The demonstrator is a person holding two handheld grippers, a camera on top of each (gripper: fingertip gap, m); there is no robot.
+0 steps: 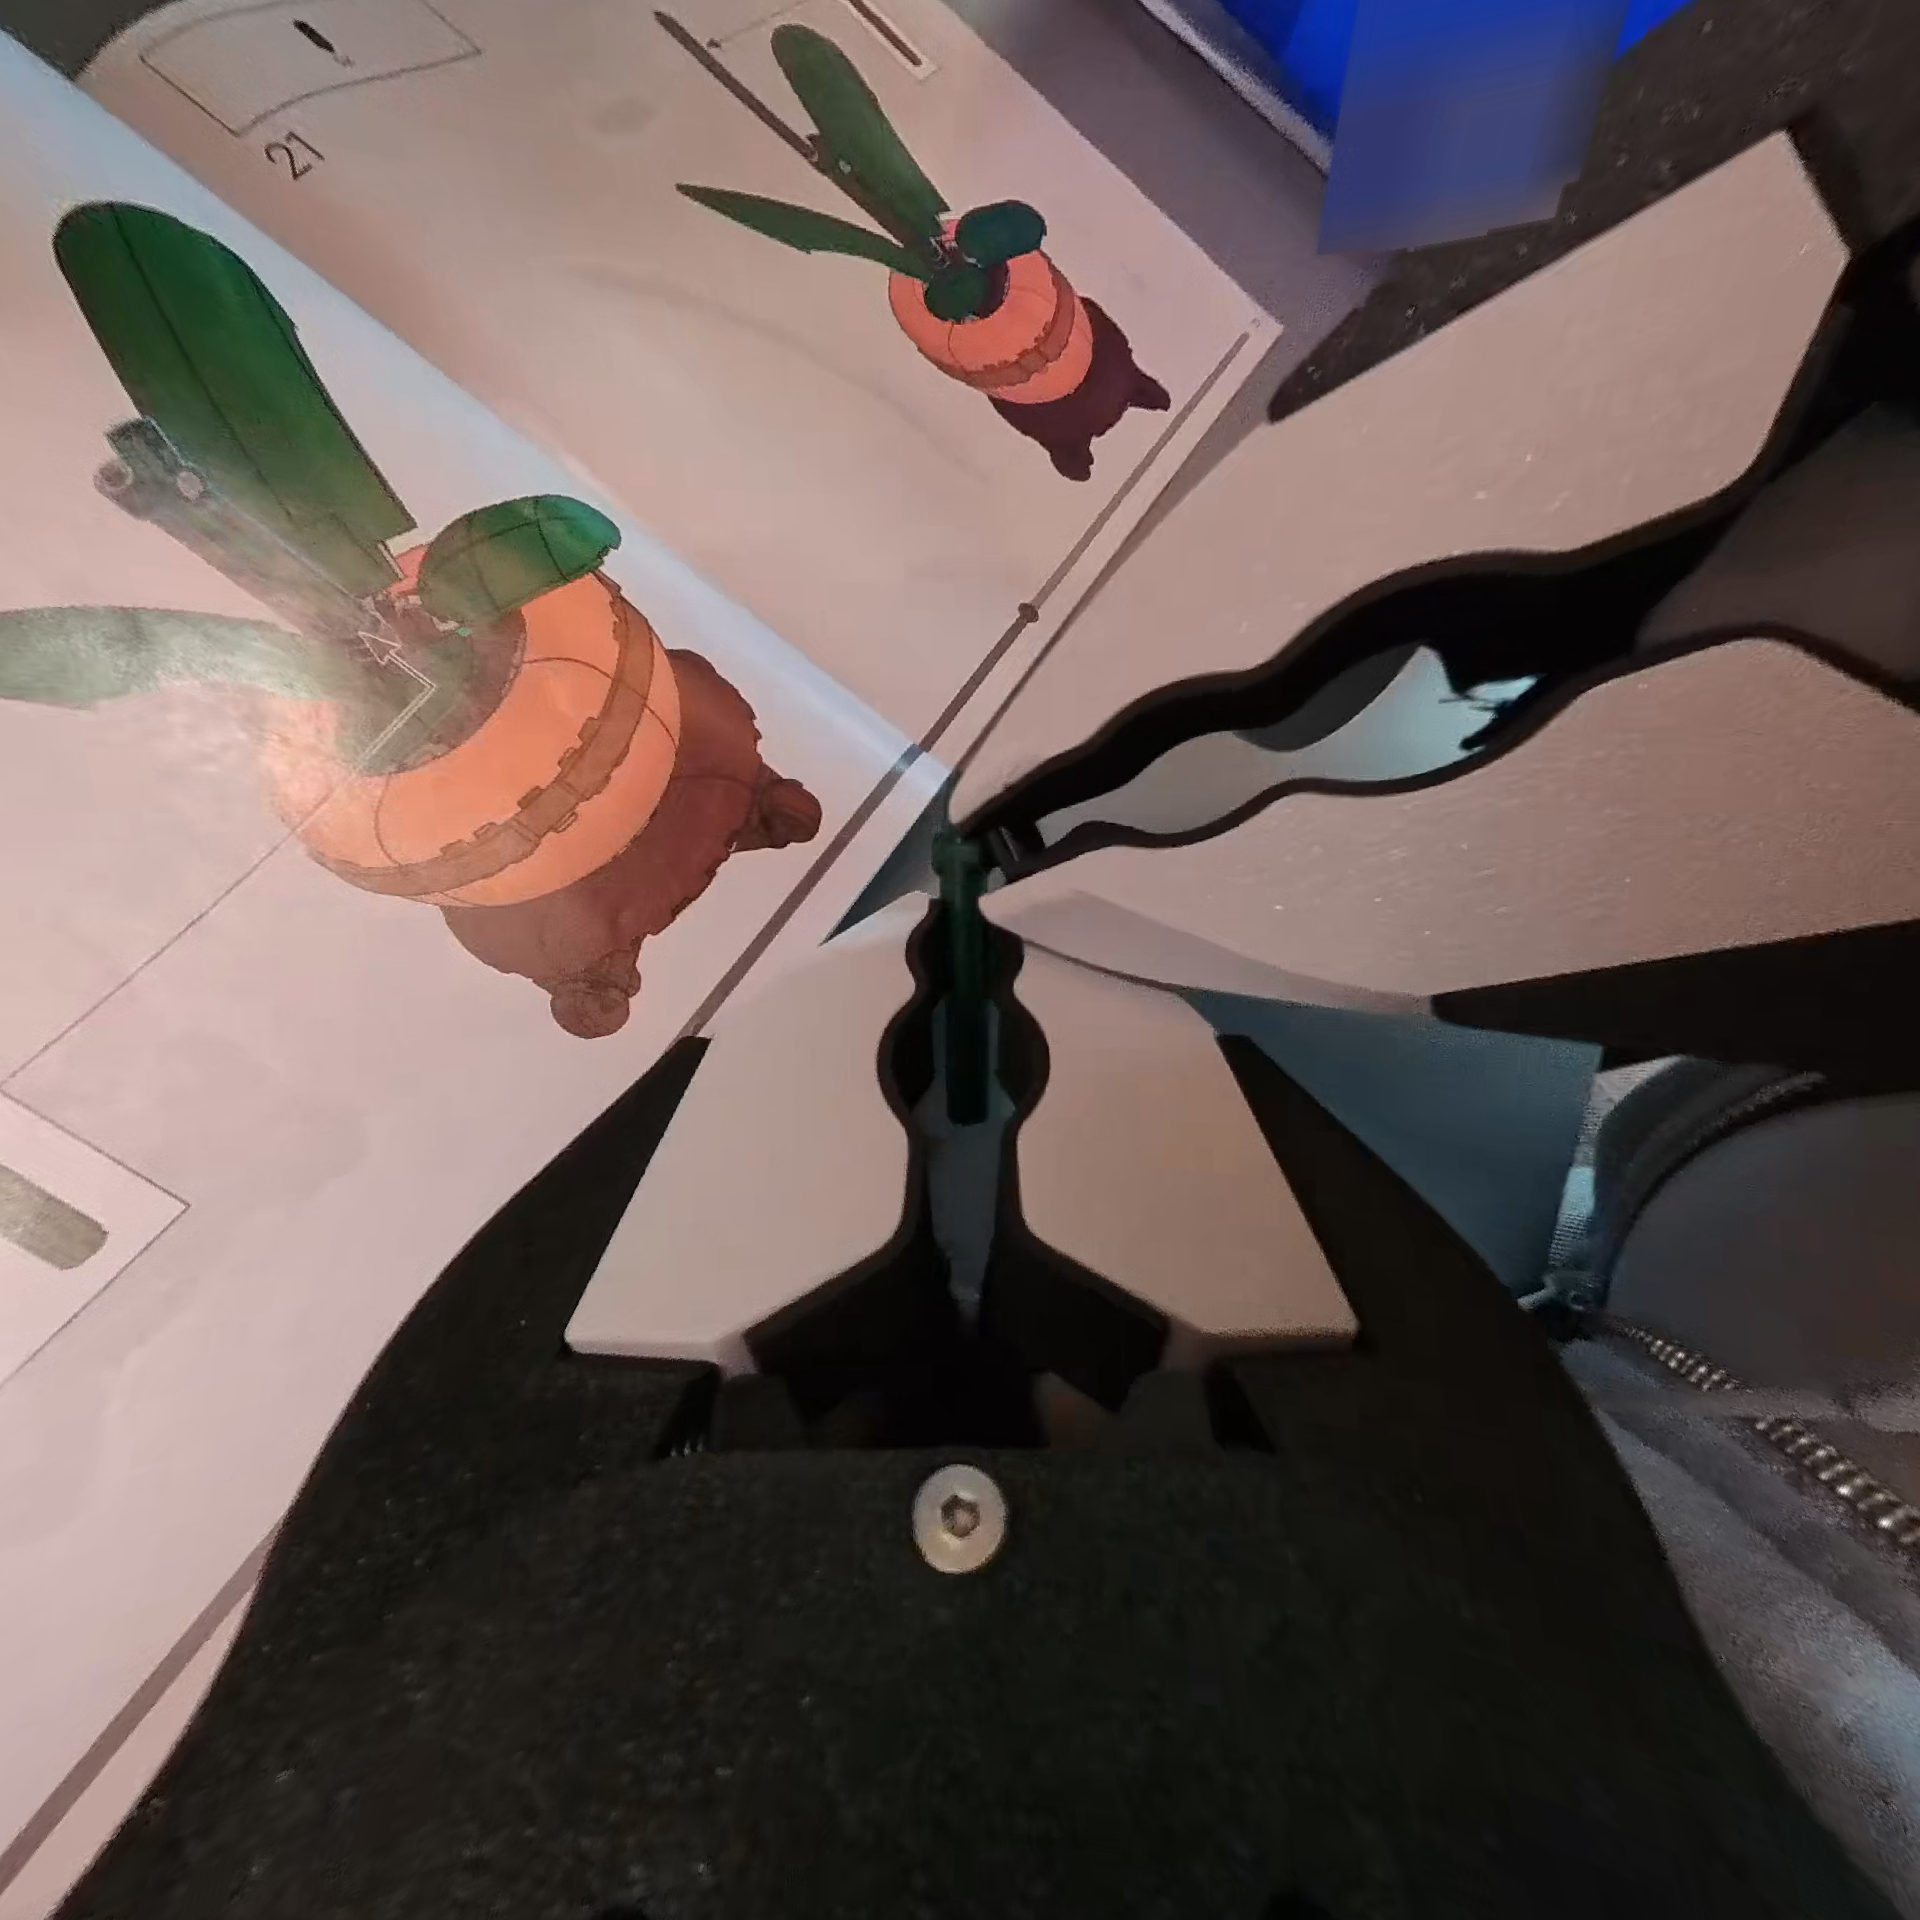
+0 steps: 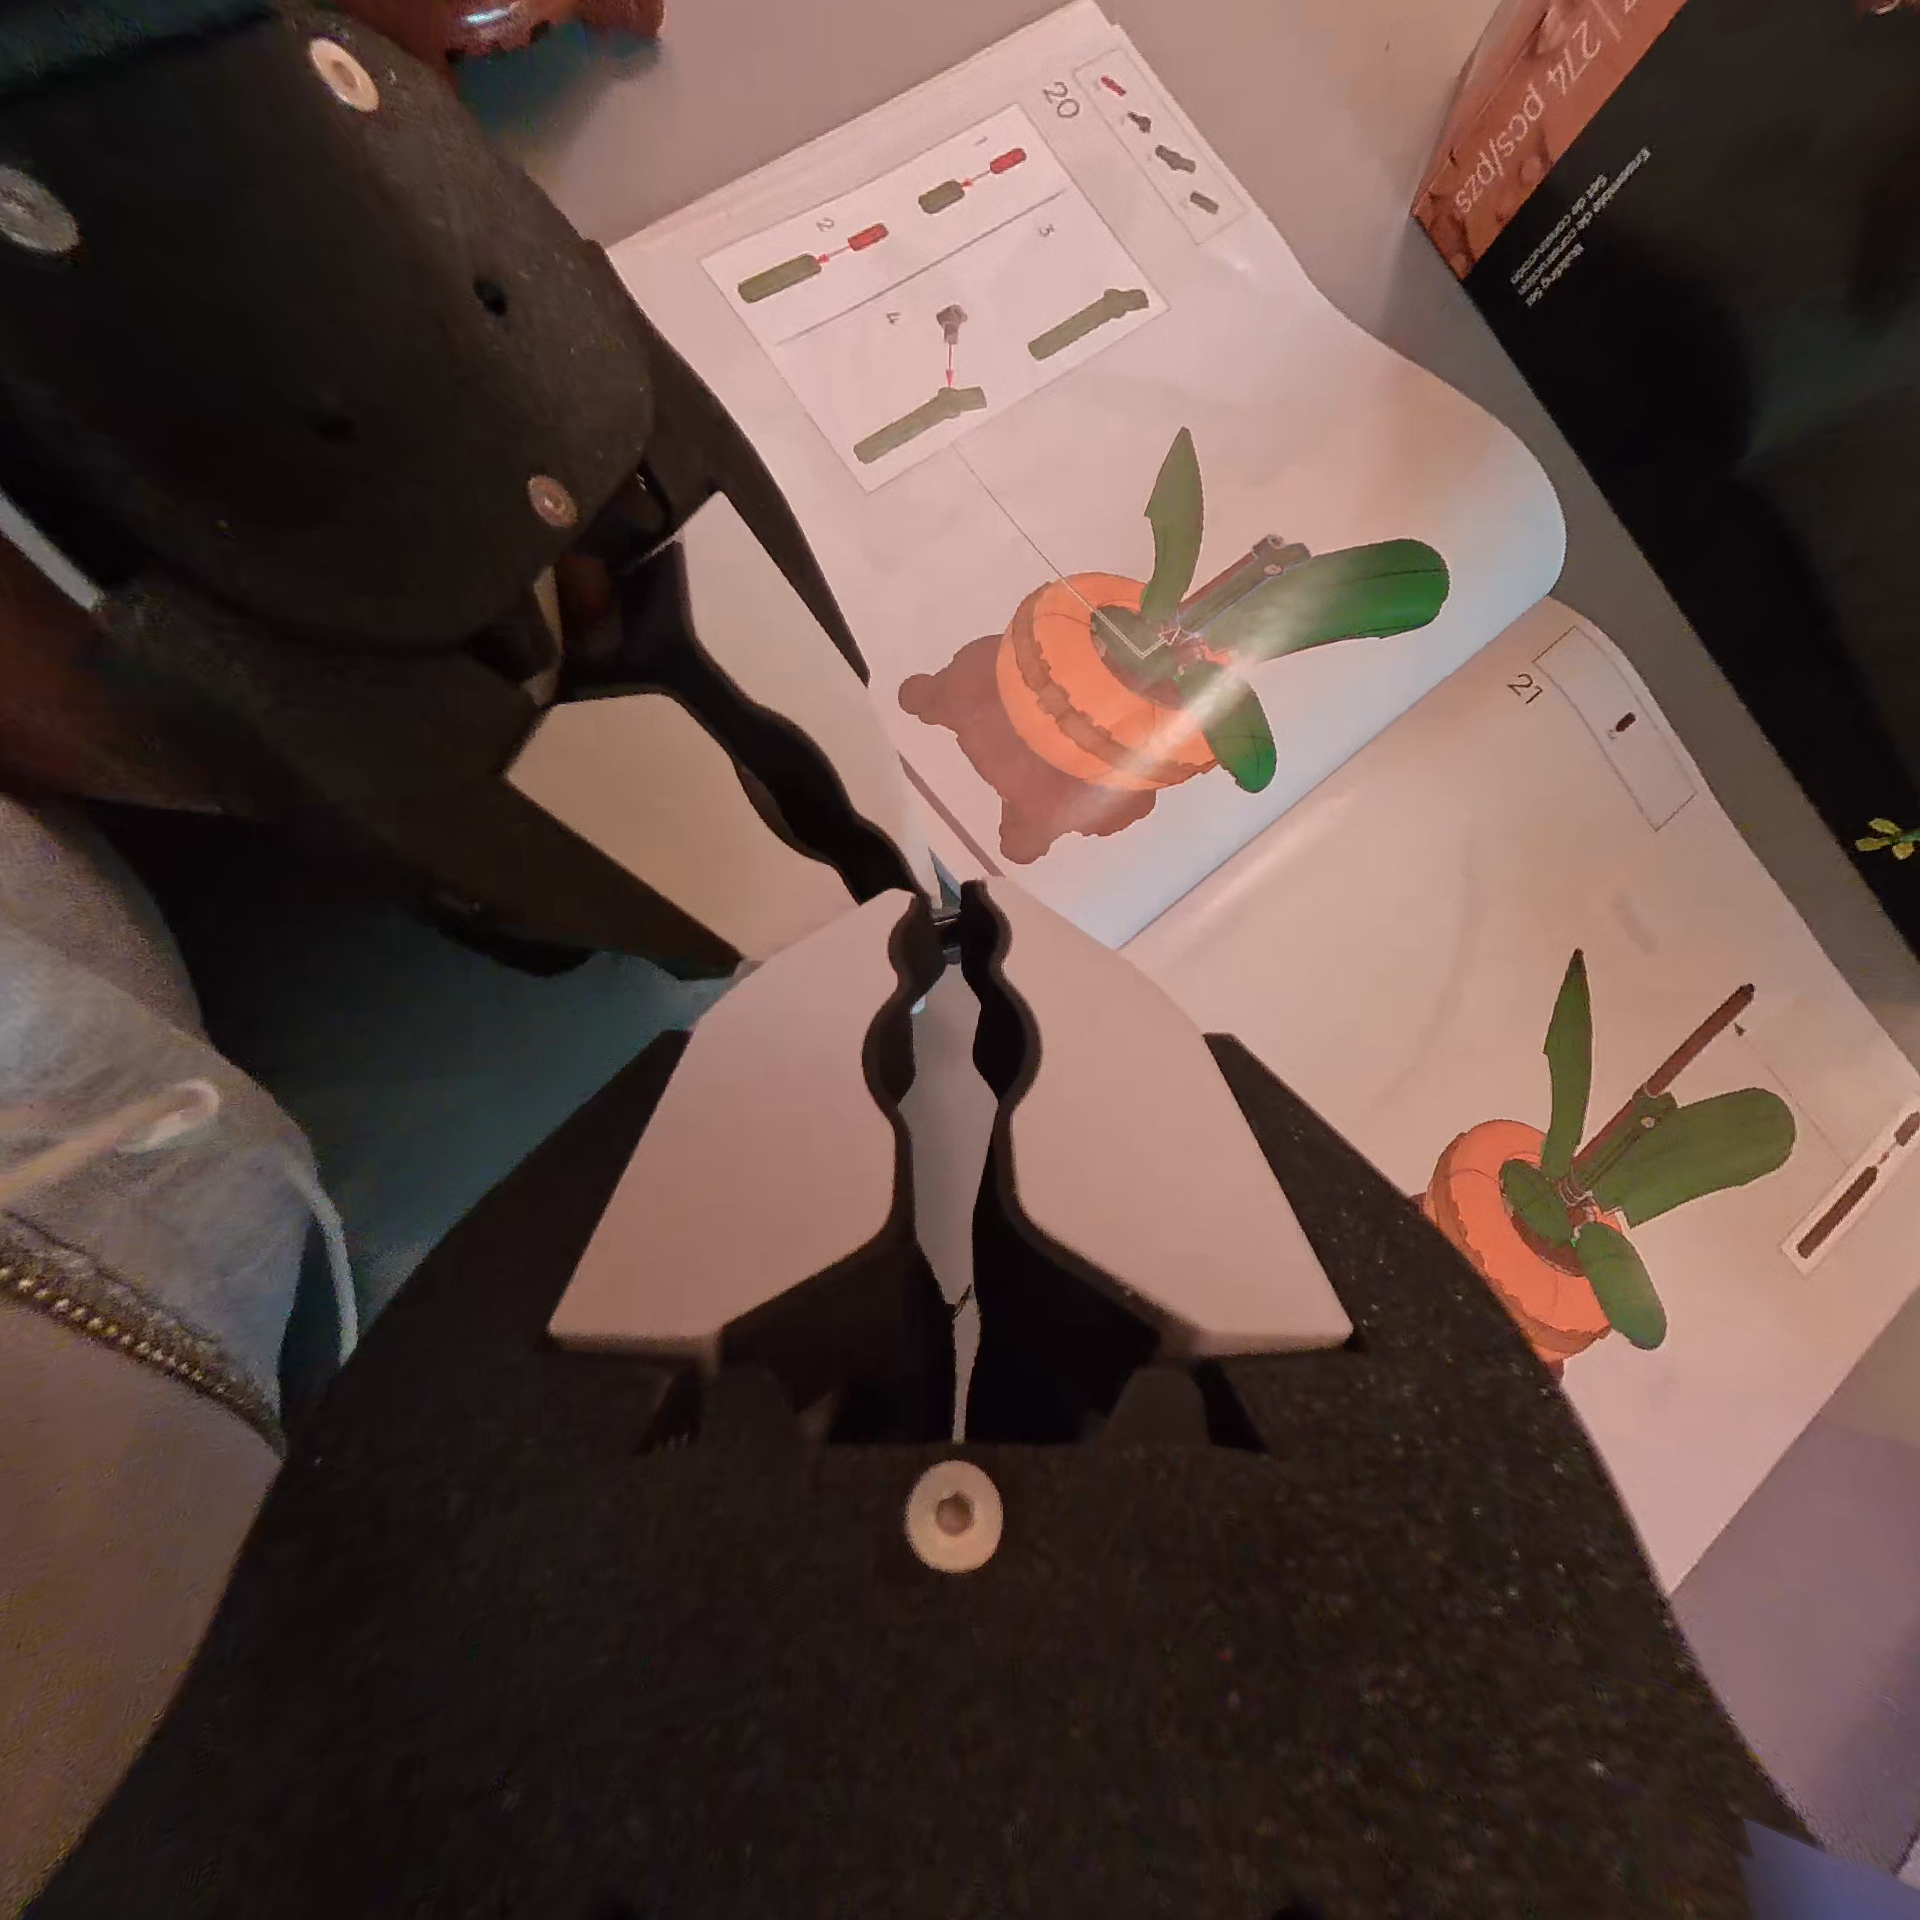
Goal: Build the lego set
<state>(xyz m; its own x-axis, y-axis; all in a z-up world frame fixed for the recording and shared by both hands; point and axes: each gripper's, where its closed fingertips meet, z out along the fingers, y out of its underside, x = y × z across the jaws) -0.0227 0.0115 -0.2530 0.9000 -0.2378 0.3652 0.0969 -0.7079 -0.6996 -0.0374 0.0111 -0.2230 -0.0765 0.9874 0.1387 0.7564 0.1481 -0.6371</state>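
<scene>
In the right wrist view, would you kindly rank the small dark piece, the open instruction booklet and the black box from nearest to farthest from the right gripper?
1. Small dark piece: pinched at the right gripper tips.
2. Instruction booklet: open on the table, ahead and to the right.
3. Black box: top right corner, beyond the booklet.

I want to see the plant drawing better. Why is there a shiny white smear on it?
That is light glaring off the glossy instruction booklet: in the right wrist view a bright streak crosses the orange pot drawing; in the left wrist view a hazy patch washes it out. The wide lens also bends the page edges.
</scene>
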